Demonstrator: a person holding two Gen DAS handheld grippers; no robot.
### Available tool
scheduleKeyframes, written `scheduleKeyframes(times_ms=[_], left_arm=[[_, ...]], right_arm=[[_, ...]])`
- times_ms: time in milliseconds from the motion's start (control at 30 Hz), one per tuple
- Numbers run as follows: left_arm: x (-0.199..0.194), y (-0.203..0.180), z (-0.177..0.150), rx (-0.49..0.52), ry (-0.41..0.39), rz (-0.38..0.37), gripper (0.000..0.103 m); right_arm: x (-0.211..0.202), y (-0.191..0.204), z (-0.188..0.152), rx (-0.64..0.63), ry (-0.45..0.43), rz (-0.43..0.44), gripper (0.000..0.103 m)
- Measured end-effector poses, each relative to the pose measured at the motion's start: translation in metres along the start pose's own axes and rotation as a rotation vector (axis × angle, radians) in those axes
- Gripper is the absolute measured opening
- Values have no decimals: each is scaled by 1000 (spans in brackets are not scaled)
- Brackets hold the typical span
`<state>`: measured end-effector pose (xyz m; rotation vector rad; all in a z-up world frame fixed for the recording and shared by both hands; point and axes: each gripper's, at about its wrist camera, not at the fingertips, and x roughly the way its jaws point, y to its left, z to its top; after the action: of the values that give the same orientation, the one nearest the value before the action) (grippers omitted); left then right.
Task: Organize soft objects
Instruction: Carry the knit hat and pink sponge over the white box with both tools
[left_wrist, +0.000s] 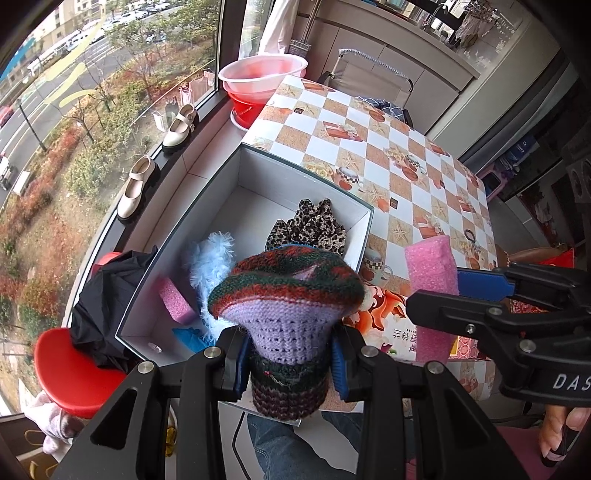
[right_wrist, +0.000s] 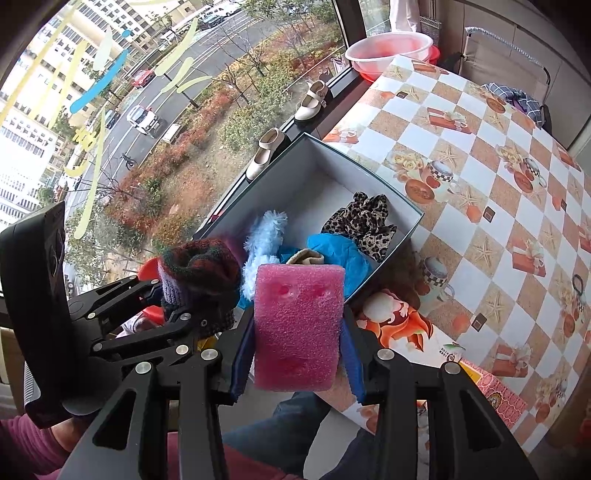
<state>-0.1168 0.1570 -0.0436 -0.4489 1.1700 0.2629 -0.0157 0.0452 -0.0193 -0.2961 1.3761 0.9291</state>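
A: What is pinched by the left gripper (left_wrist: 290, 363)?
B: A knitted hat (left_wrist: 286, 295), held just before the box (left_wrist: 364, 236).
A: The right gripper (right_wrist: 297, 363)?
B: A pink foam block (right_wrist: 297, 325), held beside that box.

A lived-in home: a table (left_wrist: 399, 140) in patterned oilcloth, shoes (left_wrist: 137, 188) on the windowsill, washbasins (left_wrist: 258, 72), cabinets (left_wrist: 369, 48) beside a street-facing window.
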Motion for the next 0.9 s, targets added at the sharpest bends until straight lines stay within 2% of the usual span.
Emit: scheduleKeyframes(times_ms=[533,733,900], left_arm=[[9,15,6,-49,0,-4,38],[20,28,2,-89,33,20,38],[22,30,5,-86,28,34,38]], right_arm=[[9,-4,7,12,33,-14,44],[24,0,11,-10,80,-11,44],[31,5,21,-40,89,-12,44]])
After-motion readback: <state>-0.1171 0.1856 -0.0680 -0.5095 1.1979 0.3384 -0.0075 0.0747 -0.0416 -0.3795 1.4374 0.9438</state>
